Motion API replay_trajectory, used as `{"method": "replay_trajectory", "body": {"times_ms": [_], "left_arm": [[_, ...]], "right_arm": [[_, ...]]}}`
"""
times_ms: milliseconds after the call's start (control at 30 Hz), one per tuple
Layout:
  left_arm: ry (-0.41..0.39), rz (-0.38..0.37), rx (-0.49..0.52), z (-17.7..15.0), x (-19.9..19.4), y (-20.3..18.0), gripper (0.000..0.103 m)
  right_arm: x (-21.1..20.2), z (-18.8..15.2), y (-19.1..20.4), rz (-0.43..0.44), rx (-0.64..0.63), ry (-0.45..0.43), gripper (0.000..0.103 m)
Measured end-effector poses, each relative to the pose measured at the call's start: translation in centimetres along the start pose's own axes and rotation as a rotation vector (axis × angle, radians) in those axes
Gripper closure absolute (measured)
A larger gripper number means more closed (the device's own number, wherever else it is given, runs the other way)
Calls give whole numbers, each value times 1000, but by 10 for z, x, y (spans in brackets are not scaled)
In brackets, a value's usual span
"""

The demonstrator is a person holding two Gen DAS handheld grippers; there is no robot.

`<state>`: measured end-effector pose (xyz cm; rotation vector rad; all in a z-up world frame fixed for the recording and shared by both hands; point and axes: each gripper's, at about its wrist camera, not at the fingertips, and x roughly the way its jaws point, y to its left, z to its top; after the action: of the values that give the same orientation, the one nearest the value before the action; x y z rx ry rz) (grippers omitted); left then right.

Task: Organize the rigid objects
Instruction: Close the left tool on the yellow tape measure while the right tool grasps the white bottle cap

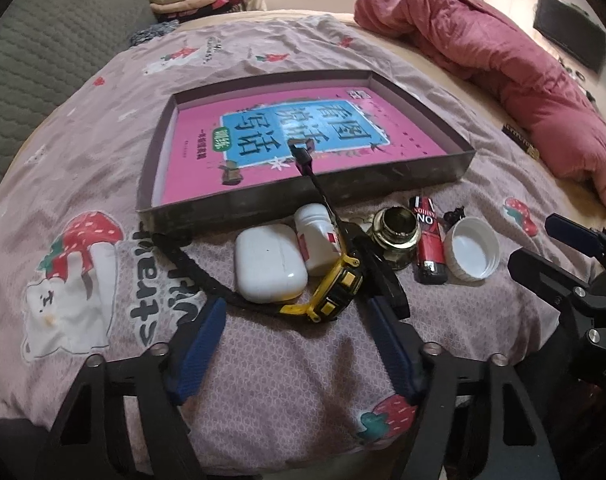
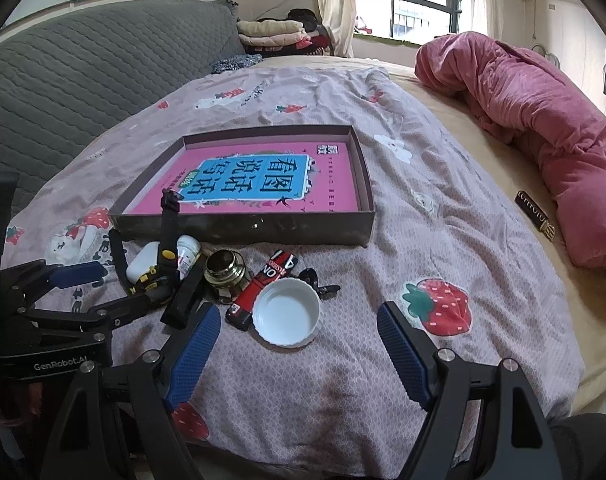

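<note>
Straddling the yellow watch (image 1: pixel 330 295), left gripper (image 1: pixel 295 320) (pads apart, not touching).

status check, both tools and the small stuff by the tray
Left tool open at yellow-black tape measure. Right tool open, empty, near white plastic cap. Shallow cardboard tray holds only pink book.

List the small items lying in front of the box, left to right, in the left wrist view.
White earbud case → white pill bottle → gold-rimmed glass jar → red lighter → white cap. The yellow tape measure overlaps the case and bottle, so it is left out.
</note>
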<state>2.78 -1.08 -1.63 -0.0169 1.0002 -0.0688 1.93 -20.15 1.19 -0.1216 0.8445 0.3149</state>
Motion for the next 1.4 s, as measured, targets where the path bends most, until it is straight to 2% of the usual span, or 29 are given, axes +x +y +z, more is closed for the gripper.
{"method": "replay_trajectory", "body": {"times_ms": [67,133,400,633,867,1100,1233,1400], "left_arm": [[11,-18,4,0,3,-1,44],[13,-29,12,1,5,-2,50],[11,-58,45,3,10,-7,65],[11,-65,77,4,13,-13,71],[17,-89,68,6,16,-12,75],[24,-70,101,6,21,-18,78],[28,-65,106,6,22,-19,78],[29,-67,103,7,23,-18,78]], "right_arm": [[4,-1,-1,-1,2,18,23],[8,-2,-1,-1,1,36,23],[23,-6,-1,9,5,86,23],[37,-8,-1,10,12,123,23],[47,-7,0,-6,-4,126,24],[57,-6,2,-28,-32,128,28],[61,-5,4,-37,-55,120,32],[63,-3,9,-30,-86,110,45]]}}
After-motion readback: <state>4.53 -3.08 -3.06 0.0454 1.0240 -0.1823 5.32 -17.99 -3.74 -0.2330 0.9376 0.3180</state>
